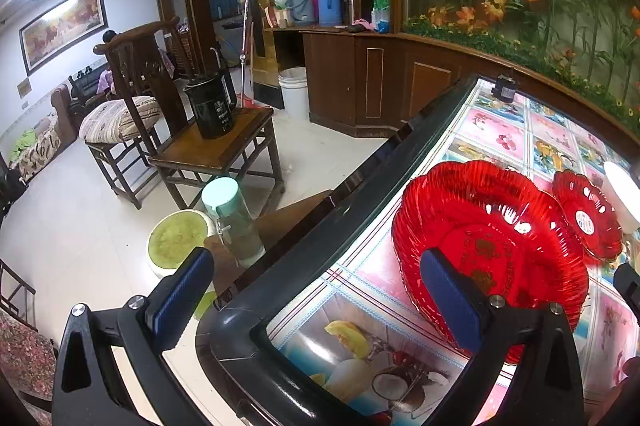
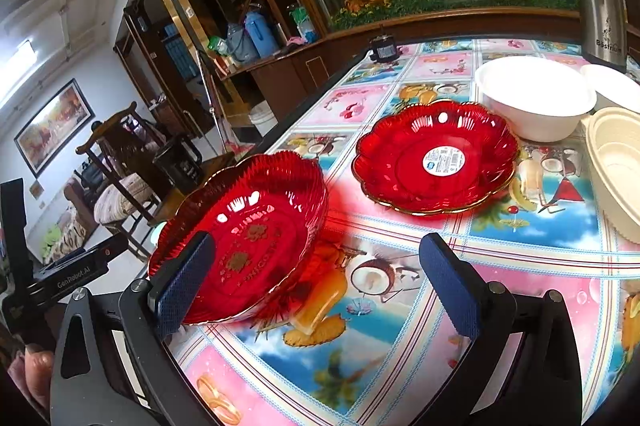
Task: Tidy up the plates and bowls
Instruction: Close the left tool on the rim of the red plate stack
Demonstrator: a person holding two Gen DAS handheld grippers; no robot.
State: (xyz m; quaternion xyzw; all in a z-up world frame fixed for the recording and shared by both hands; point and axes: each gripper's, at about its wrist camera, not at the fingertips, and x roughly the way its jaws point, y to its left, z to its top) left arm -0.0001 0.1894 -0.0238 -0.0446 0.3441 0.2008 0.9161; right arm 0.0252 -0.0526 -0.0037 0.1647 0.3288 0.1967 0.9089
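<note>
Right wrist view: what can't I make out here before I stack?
- Near red plate: lower left rim hidden behind the right claw's finger.
- Cream bowl stack: cut off by the right edge; count unclear.
- Far plate's sticker: print too small.
- Left wrist view: white bowl overexposed, cut off.

The left wrist view looks from low at the table's [image 1: 404, 186] near corner, along its left edge. The right wrist view sits over the table [image 2: 520, 254], facing its far edge. Both share the near red plate [image 1: 492, 250] [image 2: 244, 234].
</note>
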